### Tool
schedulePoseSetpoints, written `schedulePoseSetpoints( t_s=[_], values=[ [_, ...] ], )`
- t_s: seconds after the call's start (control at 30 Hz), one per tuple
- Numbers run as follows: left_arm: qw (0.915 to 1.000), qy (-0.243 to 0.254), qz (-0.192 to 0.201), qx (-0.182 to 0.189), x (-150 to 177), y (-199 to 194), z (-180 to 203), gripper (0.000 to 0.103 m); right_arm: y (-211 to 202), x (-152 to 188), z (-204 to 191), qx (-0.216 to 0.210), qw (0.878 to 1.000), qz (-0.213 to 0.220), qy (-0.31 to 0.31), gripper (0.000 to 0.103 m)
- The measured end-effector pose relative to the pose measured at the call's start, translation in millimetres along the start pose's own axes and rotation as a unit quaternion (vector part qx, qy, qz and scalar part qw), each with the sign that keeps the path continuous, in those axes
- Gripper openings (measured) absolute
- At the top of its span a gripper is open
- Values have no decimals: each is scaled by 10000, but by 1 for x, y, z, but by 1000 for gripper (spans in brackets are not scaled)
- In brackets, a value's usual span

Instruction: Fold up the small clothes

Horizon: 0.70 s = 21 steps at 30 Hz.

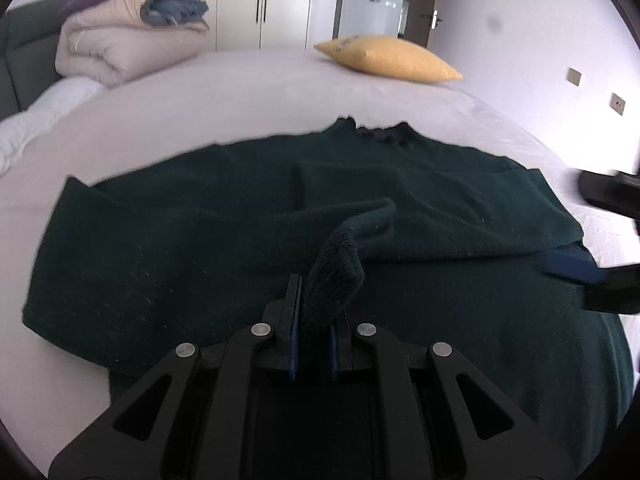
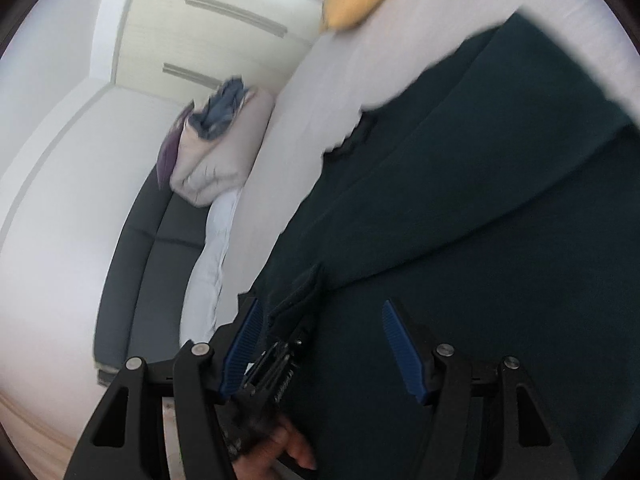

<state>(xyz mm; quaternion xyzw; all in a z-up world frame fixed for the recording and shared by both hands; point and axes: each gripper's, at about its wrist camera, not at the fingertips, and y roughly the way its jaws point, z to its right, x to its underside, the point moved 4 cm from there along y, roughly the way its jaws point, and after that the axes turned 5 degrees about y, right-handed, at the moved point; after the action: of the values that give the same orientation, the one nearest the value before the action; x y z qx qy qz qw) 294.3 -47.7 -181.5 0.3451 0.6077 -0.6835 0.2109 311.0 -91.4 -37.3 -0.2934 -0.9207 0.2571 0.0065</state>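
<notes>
We have a dark green sweater (image 1: 460, 208) lying flat on the white bed (image 1: 240, 92), with its neck on the far side from us. Our left hand-held gripper (image 1: 316, 320) is squeezed nearly closed on the cuff (image 1: 334, 276) of one sleeve (image 1: 360, 216). The cuff sticks up from between the blue pads, and the sleeve runs away from the hand-held gripper, up and to the right, across the chest of the sweater. So the sleeve's long line points forward from our left hand, toward the neck. We think the next move is to lay this sleeve down flat on the body of the sweater. Our right hand-held gripper (image 2: 324, 344) is wide and holds nothing. It hangs over the sweater, and the cloth spreads out ahead of it and to its right. In the left view the right hand-held gripper shows at the far right edge, by the sweater's side. The left hand is the one that has the sleeve, so it is nearer for this fold.
</notes>
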Motion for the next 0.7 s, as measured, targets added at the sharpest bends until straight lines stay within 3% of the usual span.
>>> schedulePoseSetpoints(
  t_s=[0.23, 0.4, 0.43, 0.47, 0.5, 0.57, 0.67, 0.7],
  values=[
    [9999, 84, -99, -98, 14, 4, 2, 10, 85, -8, -21, -208, 9954, -901, 263, 66],
    [9999, 97, -81, -101, 7, 4, 0, 10, 135, -7, -22, 284, 9861, -1611, 295, 66],
    [9999, 51, -88, -52, 8, 5, -2, 10, 141, -6, -21, 354, 9844, -1697, 293, 58],
    [10000, -7, -92, -7, 8, 4, -3, 10, 146, -4, -21, 382, 9832, -1771, 239, 43],
    [9999, -69, -99, 60, 7, 5, -6, 11, 148, -3, -22, 383, 9825, -1818, 132, 37],
    [9983, -352, -35, 458, 7, -1, -15, 13, 146, -2, -25, 533, 9829, -1750, -182, 14],
    [9870, -1004, 251, 1232, 5, -23, -34, 23, 132, -9, -34, 540, 9852, -1549, -495, 11],
    [9852, -1102, 338, 1266, 7, -29, -39, 30, 124, -15, -39, 536, 9863, -1428, -635, 11]
  ],
)
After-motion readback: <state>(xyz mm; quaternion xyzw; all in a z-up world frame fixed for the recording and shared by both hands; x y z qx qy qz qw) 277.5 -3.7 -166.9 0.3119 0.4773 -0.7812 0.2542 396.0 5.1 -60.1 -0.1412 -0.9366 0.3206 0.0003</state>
